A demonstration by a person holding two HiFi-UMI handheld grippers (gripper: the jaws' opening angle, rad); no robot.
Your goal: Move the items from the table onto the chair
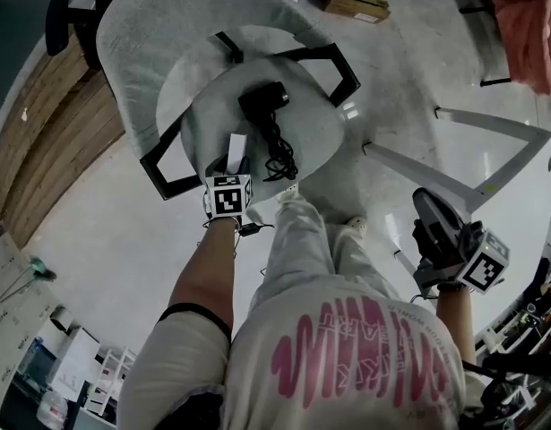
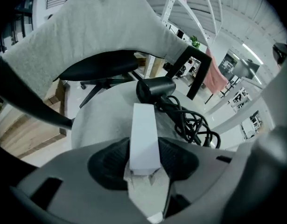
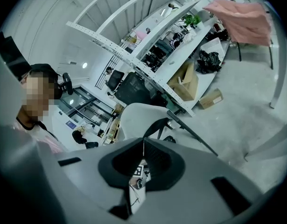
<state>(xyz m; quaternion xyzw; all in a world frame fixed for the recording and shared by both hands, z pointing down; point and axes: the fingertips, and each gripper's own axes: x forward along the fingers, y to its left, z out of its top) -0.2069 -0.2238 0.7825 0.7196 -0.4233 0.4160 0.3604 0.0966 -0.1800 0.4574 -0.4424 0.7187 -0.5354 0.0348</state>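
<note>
White box (image 2: 144,129), long and narrow, sits clamped between the pads of the left gripper (image 2: 144,148). The jaws stand about half apart and press on its two long sides, and its far end points out over the chair. In the head view the box is above the front part of the seat (image 1: 212,106); whether it touches the fabric I cannot tell.

Just past the box's far end lies a black dryer (image 2: 155,88) in the middle of the seat. Its cord (image 2: 194,125) is piled in loose loops to the right of it, close to the seat's edge. The chair has grey fabric on the seat and on the curved backrest (image 2: 96,27), with black armrests (image 1: 333,65) on both sides.

The right gripper (image 3: 143,143) is well apart from the chair, low on the right side of the head view. Its jaws are closed together with nothing between them.

The person's pale trousers (image 1: 297,249) show between the two grippers, above a light shirt with pink print. The floor (image 1: 105,231) around the chair is pale and smooth, with a strip of wood boards (image 1: 42,133) at the left. A white frame (image 1: 490,150) stands to the right of the chair. A pink cloth (image 3: 243,20) hangs in the upper right of the right gripper view, and cardboard boxes (image 3: 187,85) lie under a white bench beyond it.
</note>
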